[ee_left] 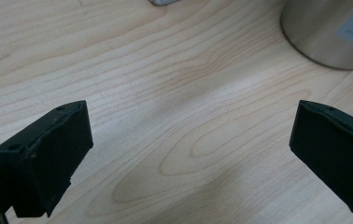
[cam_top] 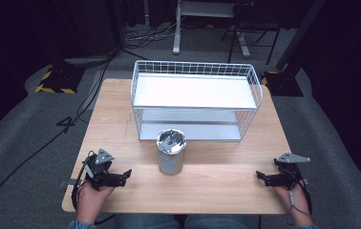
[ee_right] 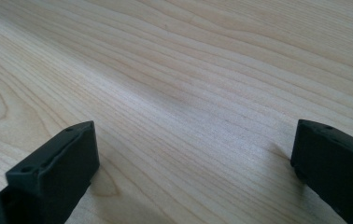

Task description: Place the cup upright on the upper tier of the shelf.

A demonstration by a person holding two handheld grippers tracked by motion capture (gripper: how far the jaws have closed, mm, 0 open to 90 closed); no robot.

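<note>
Your left gripper [cam_top: 127,174] rests low at the table's [cam_top: 217,183] near-left edge, jaws spread wide, nothing btwn them. Your right gripper [cam_top: 260,176] sits at near-right, likewise released and empty. Metal can [cam_top: 171,152] stands upright at centre, just in front of the wire rack [cam_top: 195,98], apart from both grippers.

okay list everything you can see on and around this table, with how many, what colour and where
metal can: one, silver, upright at the table's middle, in front of the rack
wire rack: one, white, two shelves, far half of the table
table: one, light wood, centre of the high view
floor cables: several, black, on the grey floor left of the table
left gripper: one, black, jaws wide apart, near left edge
right gripper: one, black, jaws wide apart, near right edge
hands: two, one holding each gripper, at the near edge
</note>
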